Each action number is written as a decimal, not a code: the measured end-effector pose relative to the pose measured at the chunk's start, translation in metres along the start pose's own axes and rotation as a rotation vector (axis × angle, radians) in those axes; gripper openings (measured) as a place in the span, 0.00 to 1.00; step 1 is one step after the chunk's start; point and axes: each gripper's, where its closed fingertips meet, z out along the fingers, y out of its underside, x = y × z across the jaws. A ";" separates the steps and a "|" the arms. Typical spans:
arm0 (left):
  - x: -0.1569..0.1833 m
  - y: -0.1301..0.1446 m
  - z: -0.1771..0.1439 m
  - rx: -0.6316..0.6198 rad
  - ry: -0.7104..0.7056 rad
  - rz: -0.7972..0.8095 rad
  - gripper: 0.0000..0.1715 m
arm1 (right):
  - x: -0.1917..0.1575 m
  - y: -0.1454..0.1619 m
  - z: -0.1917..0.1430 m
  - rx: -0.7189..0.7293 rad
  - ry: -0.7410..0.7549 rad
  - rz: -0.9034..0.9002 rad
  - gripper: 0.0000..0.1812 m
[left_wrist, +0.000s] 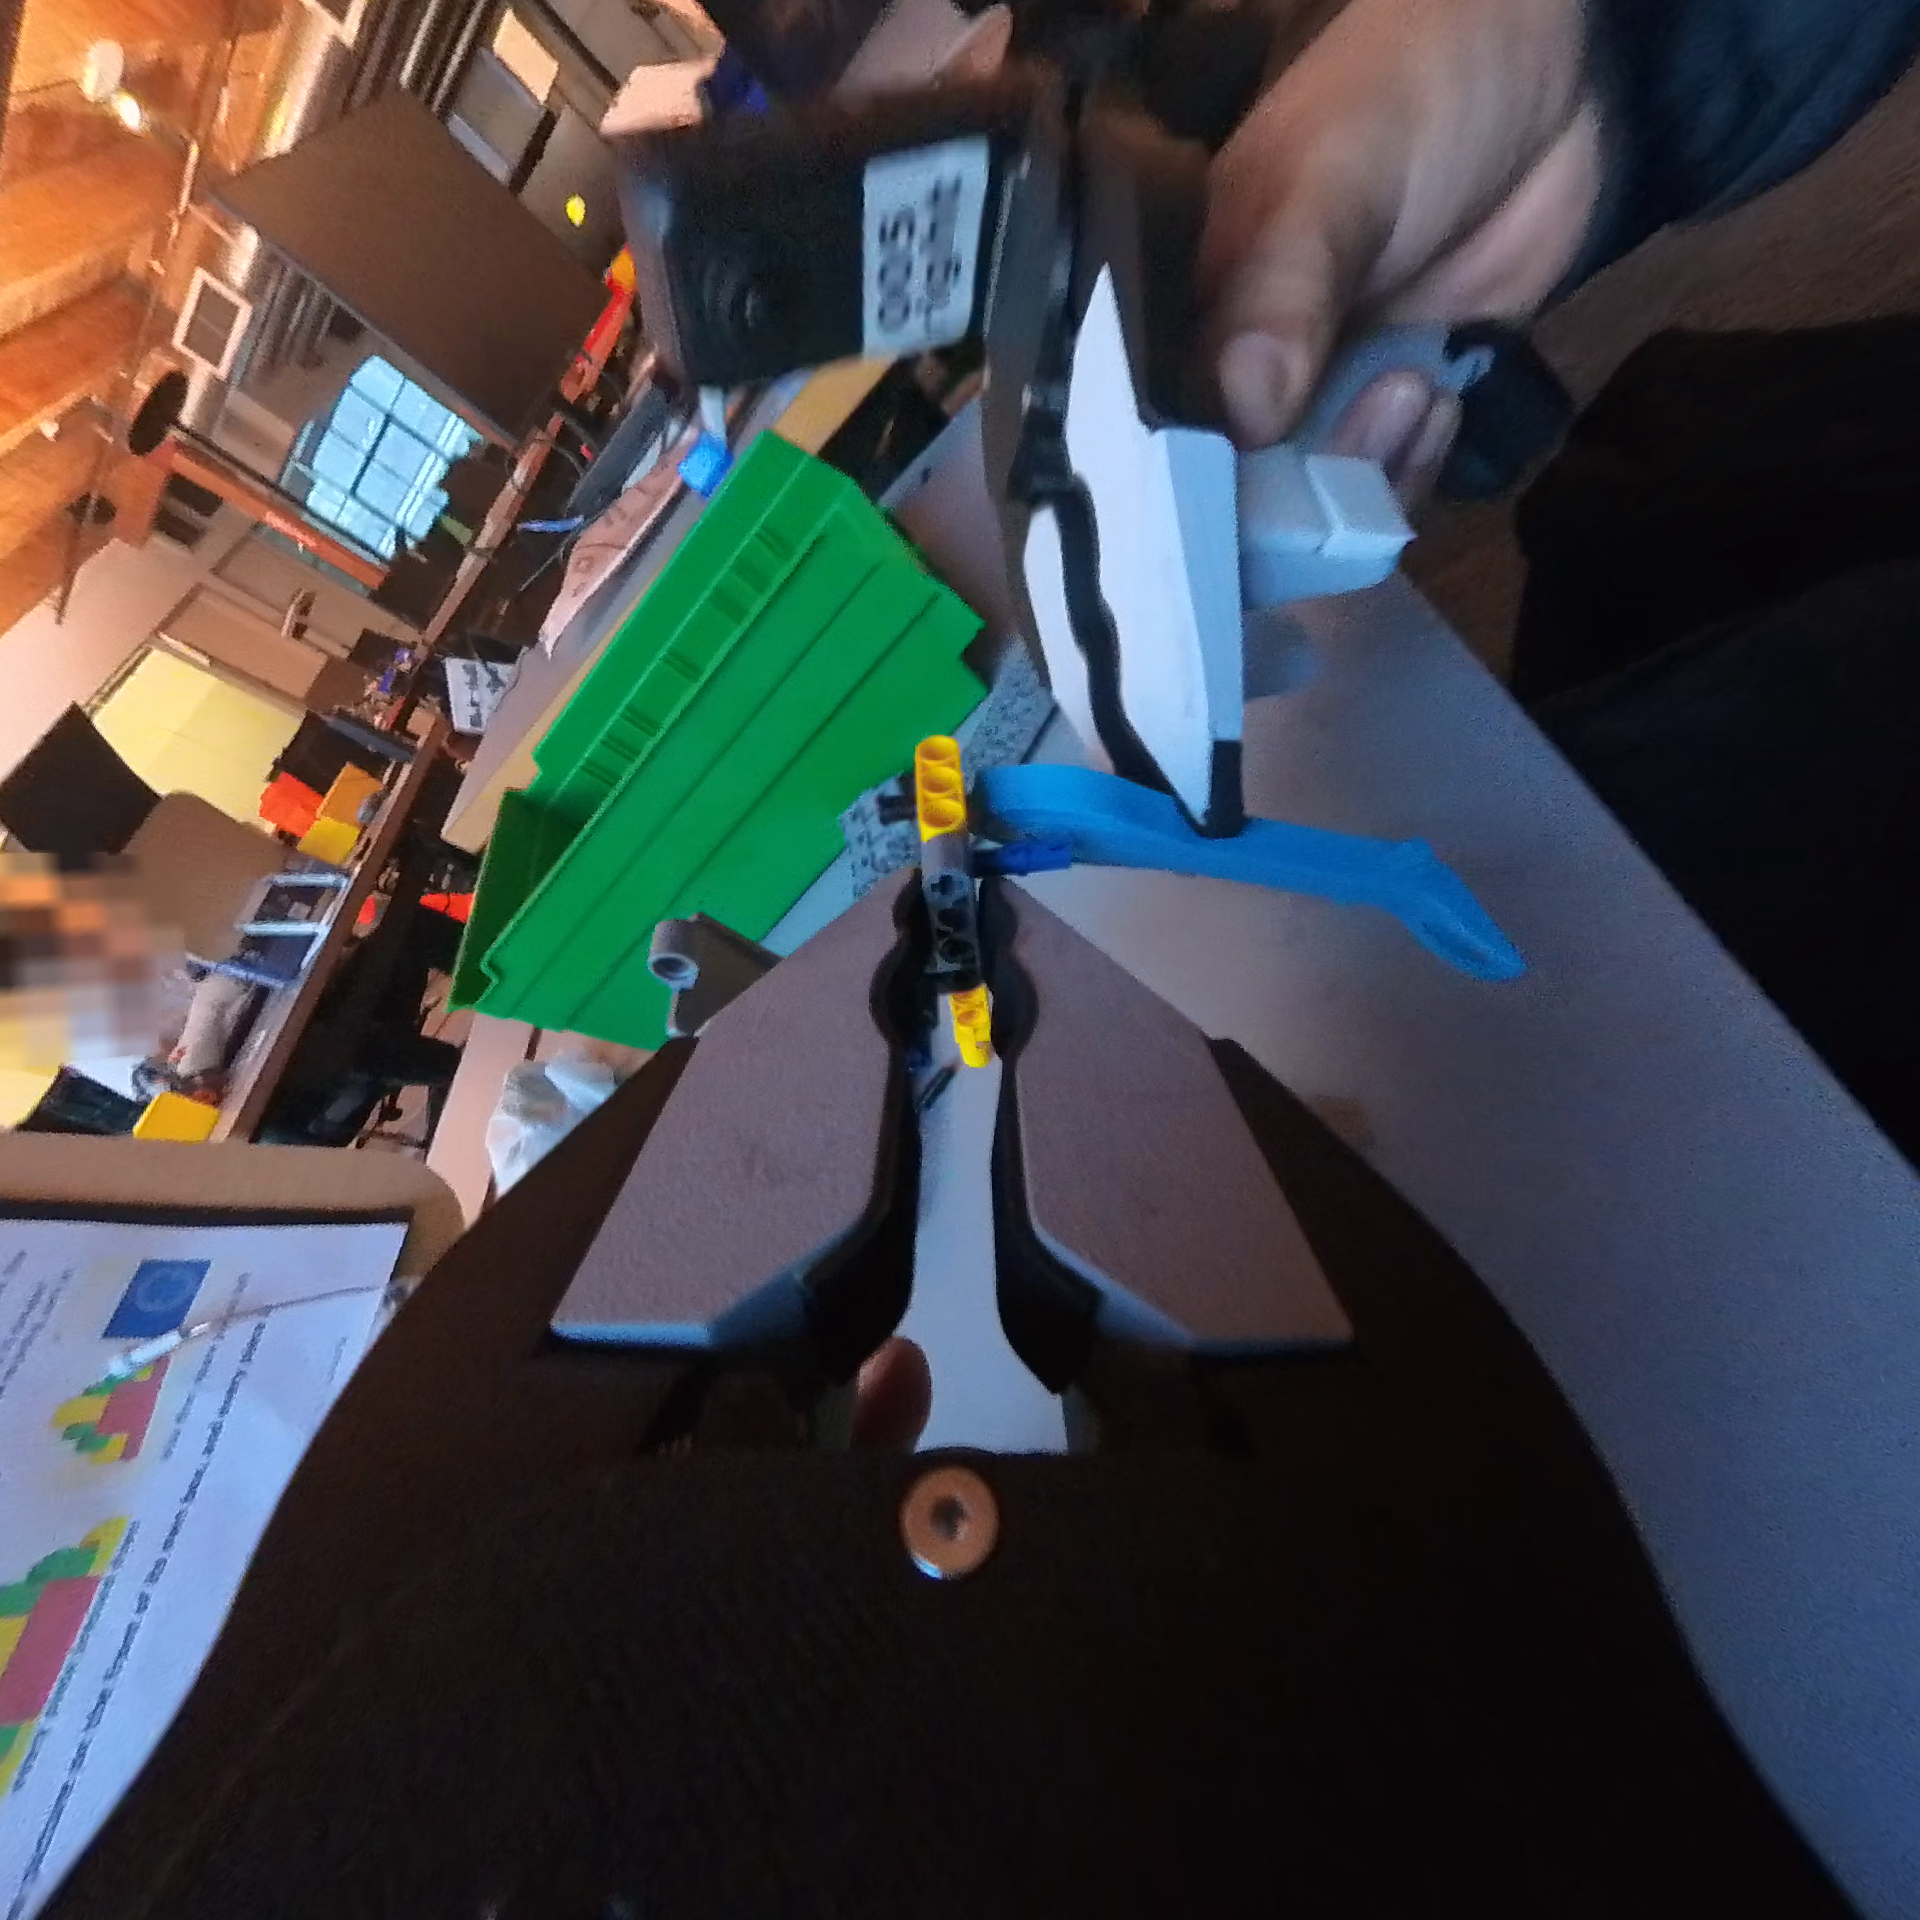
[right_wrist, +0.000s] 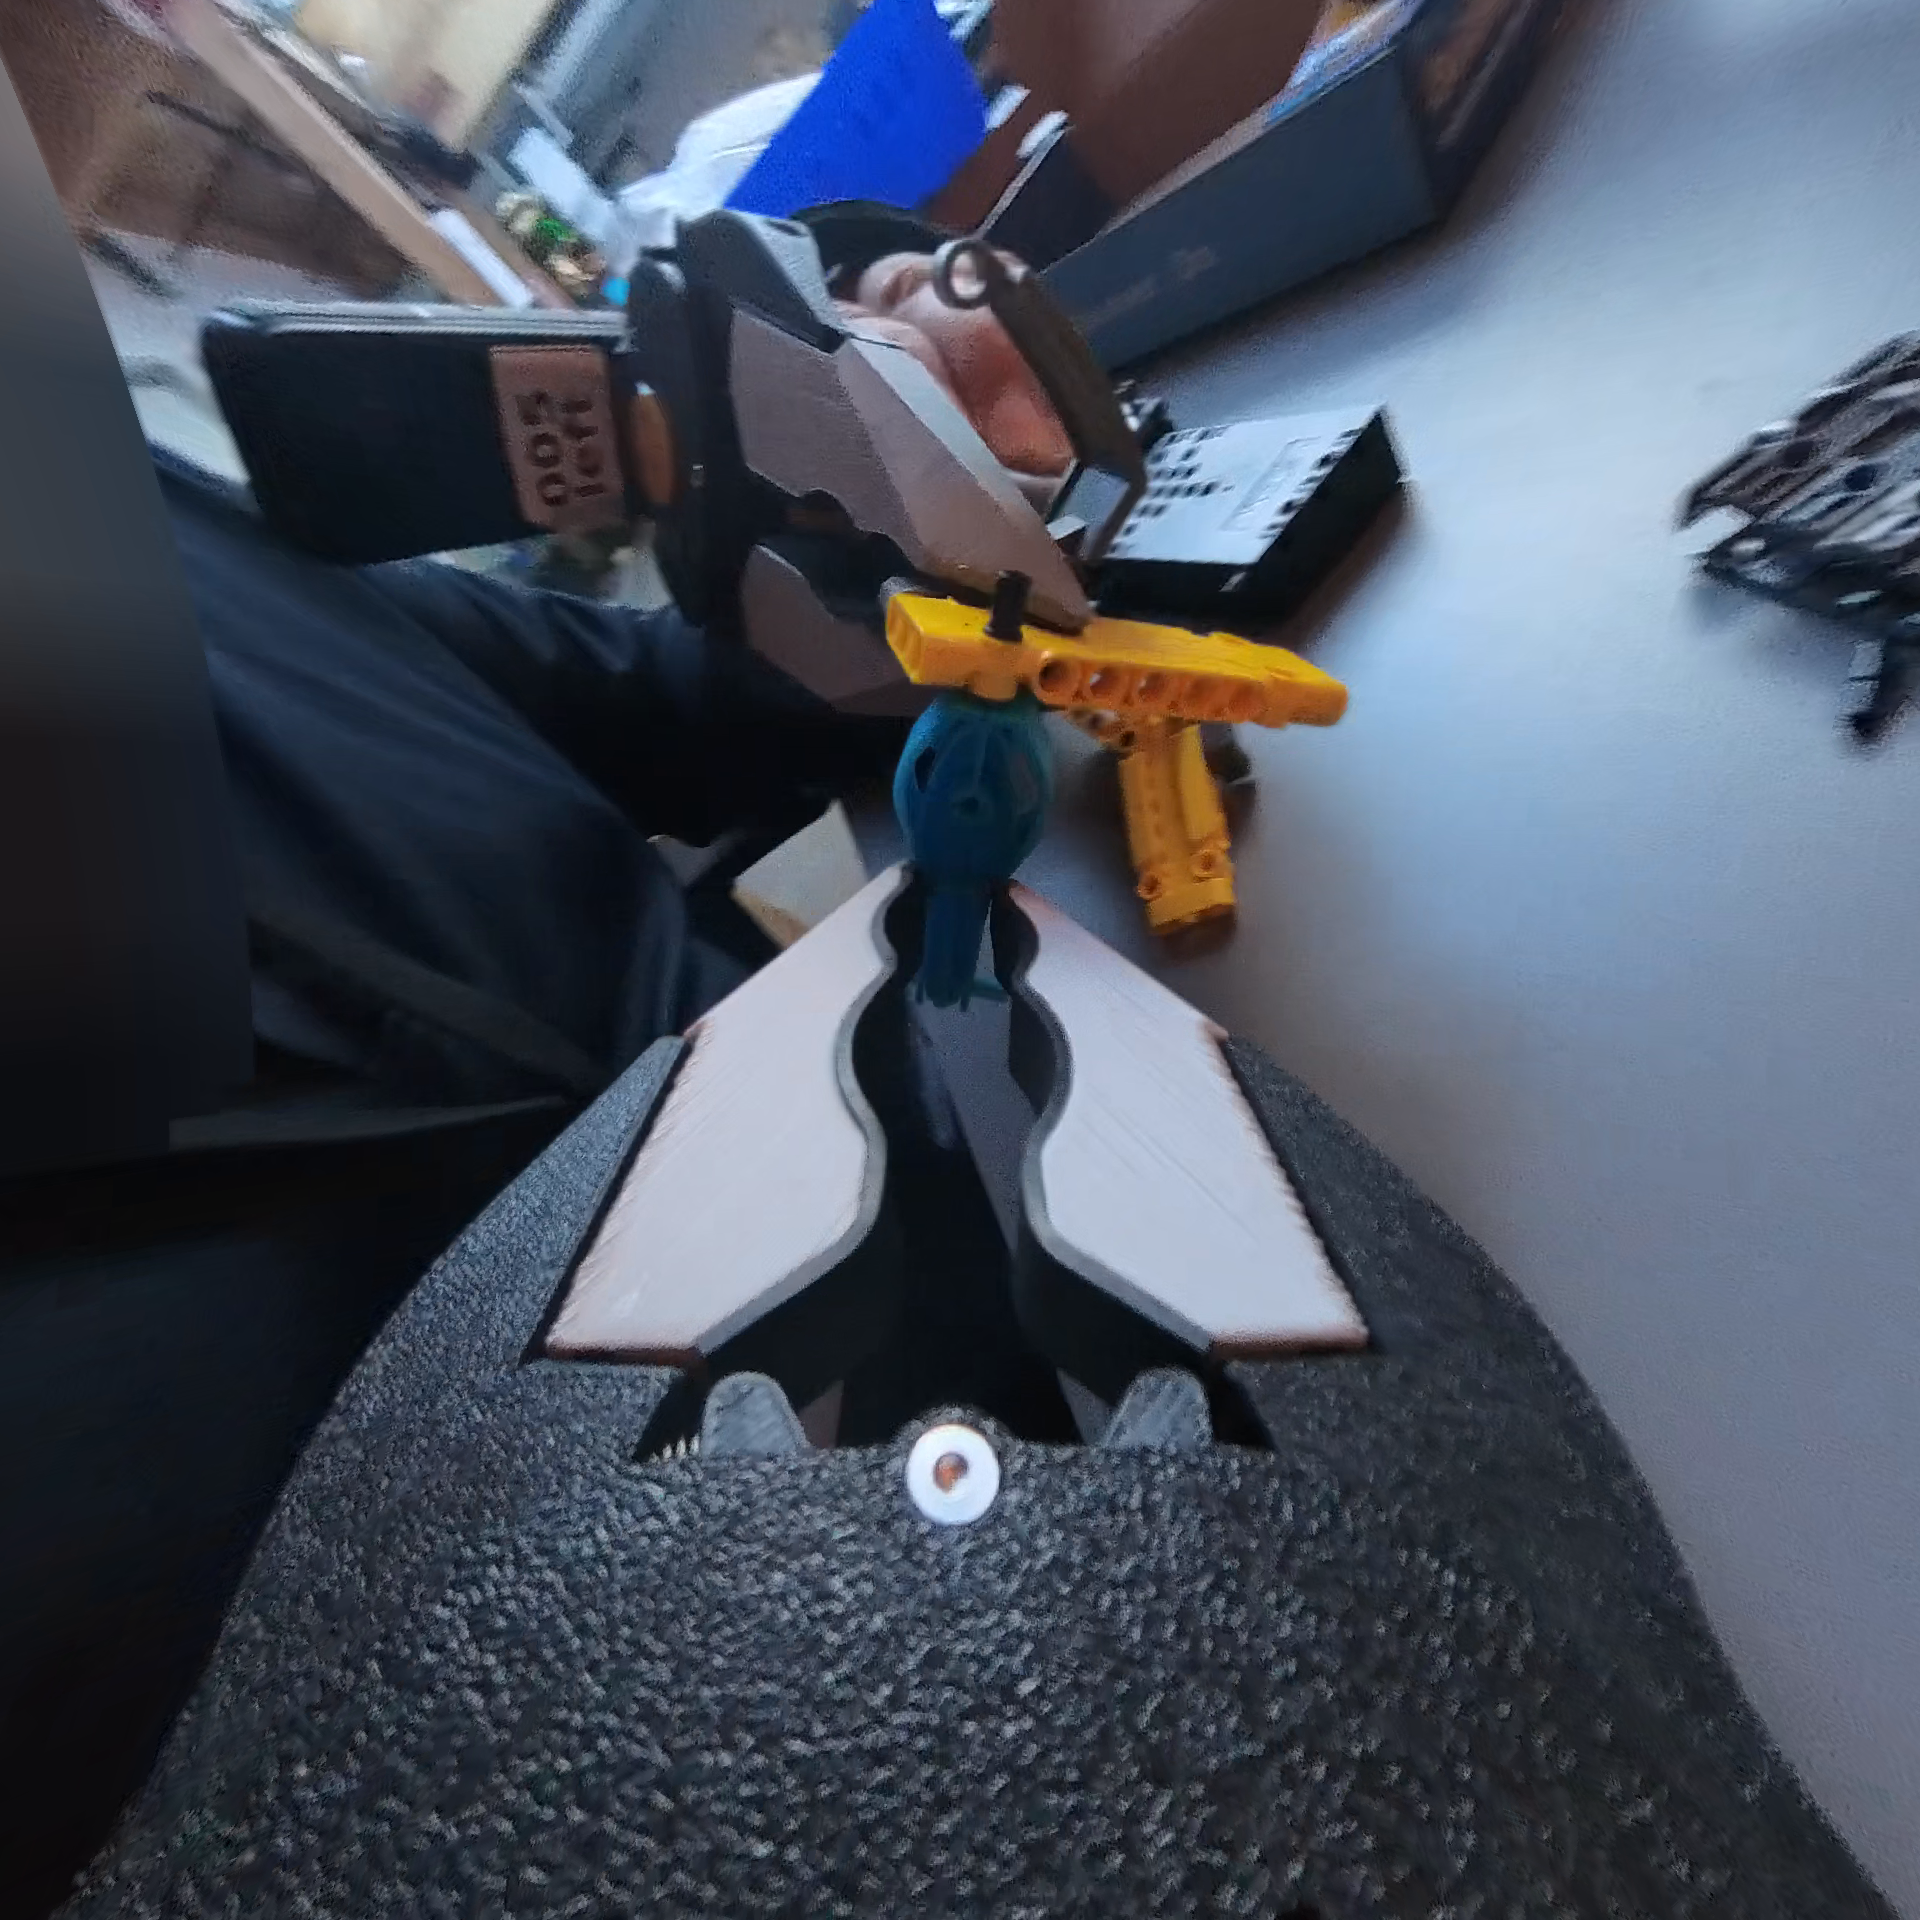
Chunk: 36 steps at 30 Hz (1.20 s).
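My left gripper (left_wrist: 948, 906) is shut on a small beam assembly (left_wrist: 940, 792) with yellow ends and a grey middle, held above the grey table (left_wrist: 1558, 1195). A small blue pin (left_wrist: 1023, 857) sticks out of its right side. My right gripper (right_wrist: 954, 899) is shut on a blue lever-shaped tool (right_wrist: 971, 790), whose rounded end touches the underside of the yellow beam (right_wrist: 1122, 670). In the left wrist view the right gripper (left_wrist: 1221, 816) pinches the tool (left_wrist: 1309, 868) at mid-length, with a hand (left_wrist: 1382, 208) on its handle. The left gripper (right_wrist: 1039, 608) shows in the right wrist view, clamped on the beam.
A green ribbed bin (left_wrist: 748, 727) lies behind the beam, a grey part (left_wrist: 681, 951) beside it. A printed sheet (left_wrist: 156, 1455) lies at lower left. A yellow beam piece (right_wrist: 1184, 831), a black box (right_wrist: 1247, 509), a dark blue box (right_wrist: 1247, 249) and a black-and-white build (right_wrist: 1829, 509) rest on the table. The tips of one gripper are about 5 cm away from the tips of the other.
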 end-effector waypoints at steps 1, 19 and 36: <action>-0.001 0.007 0.002 -0.038 -0.004 -0.009 0.04 | 0.009 0.000 -0.002 -0.010 0.081 -0.017 0.04; 0.000 0.029 0.019 -0.112 0.157 -0.593 0.04 | 0.057 -0.003 -0.024 -0.203 0.688 -0.360 0.04; -0.006 0.023 0.020 0.028 0.178 -0.725 0.03 | 0.042 -0.007 -0.018 -0.105 0.531 -0.251 0.04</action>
